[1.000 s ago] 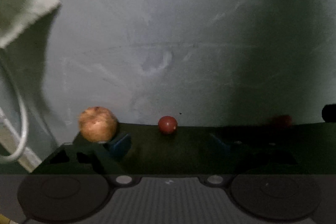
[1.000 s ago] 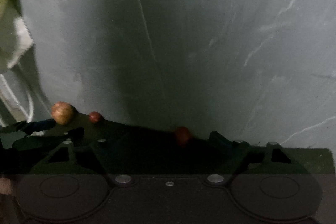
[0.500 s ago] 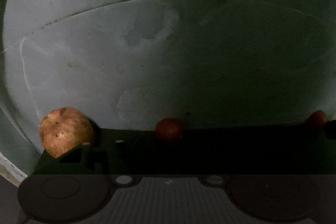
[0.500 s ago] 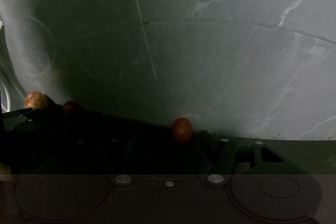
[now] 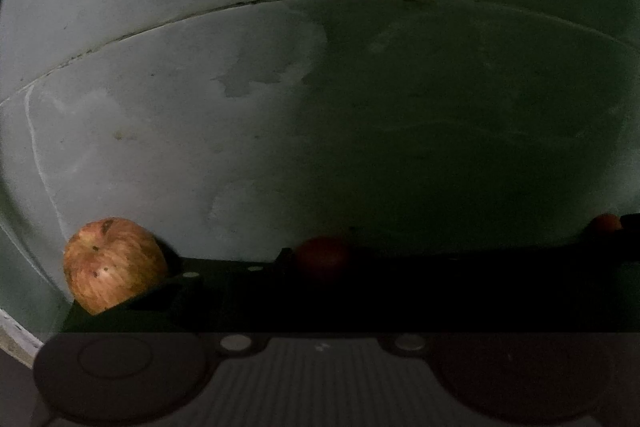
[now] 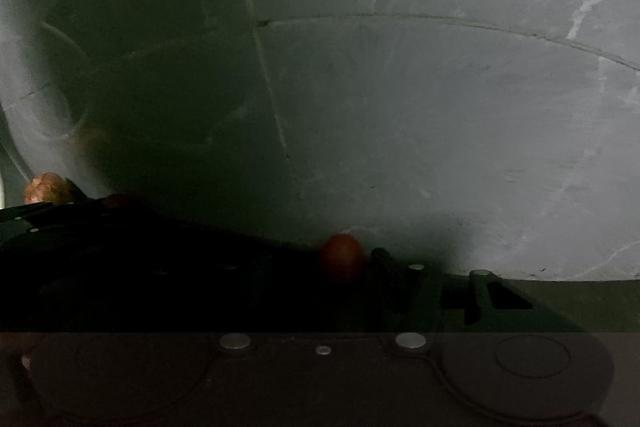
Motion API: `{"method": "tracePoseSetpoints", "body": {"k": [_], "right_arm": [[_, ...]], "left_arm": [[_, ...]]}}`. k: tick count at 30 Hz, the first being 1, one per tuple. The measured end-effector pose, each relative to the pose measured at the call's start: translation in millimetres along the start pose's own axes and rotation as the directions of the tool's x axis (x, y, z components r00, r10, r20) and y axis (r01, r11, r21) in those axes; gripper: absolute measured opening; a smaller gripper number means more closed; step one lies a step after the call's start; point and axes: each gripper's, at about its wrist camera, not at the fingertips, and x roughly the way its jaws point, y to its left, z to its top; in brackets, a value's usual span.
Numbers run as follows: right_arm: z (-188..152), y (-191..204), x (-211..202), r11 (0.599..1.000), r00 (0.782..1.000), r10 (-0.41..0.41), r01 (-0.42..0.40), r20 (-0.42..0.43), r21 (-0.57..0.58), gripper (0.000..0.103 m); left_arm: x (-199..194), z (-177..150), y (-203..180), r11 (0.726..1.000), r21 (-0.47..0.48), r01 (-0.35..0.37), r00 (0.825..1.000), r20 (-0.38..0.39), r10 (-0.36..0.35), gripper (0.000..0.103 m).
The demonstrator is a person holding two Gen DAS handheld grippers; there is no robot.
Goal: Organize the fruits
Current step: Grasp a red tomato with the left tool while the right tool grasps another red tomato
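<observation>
In the left wrist view a small red fruit sits between the fingertips of my left gripper, which looks closed on it in deep shadow. A red-yellow apple lies on the grey floor just left of the left finger. A second small red fruit shows at the far right. In the right wrist view my right gripper looks closed on that second small red fruit. The apple and the left gripper's fruit show at the far left.
Grey marble floor tiles with white veins and a grout line fill both views. The floor meets a grey wall or step along a curved seam. Most of the gripper bodies are in dark shadow.
Both grippers have dropped lower and moved forward, and their fingers have closed in around the small red fruits. The white cloth and cable at the left are out of view.
</observation>
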Motion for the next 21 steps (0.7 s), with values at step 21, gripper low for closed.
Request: {"method": "tracePoseSetpoints", "body": {"k": [21], "right_arm": [[10.3, 21.5, -4.0, 0.998, 1.0, 0.015, -0.016, -0.016, -0.064, 0.028]], "left_arm": [[-13.9, 8.0, -0.5, 1.0, -0.008, 0.007, 1.0, -0.021, -0.008, 0.032]]}}
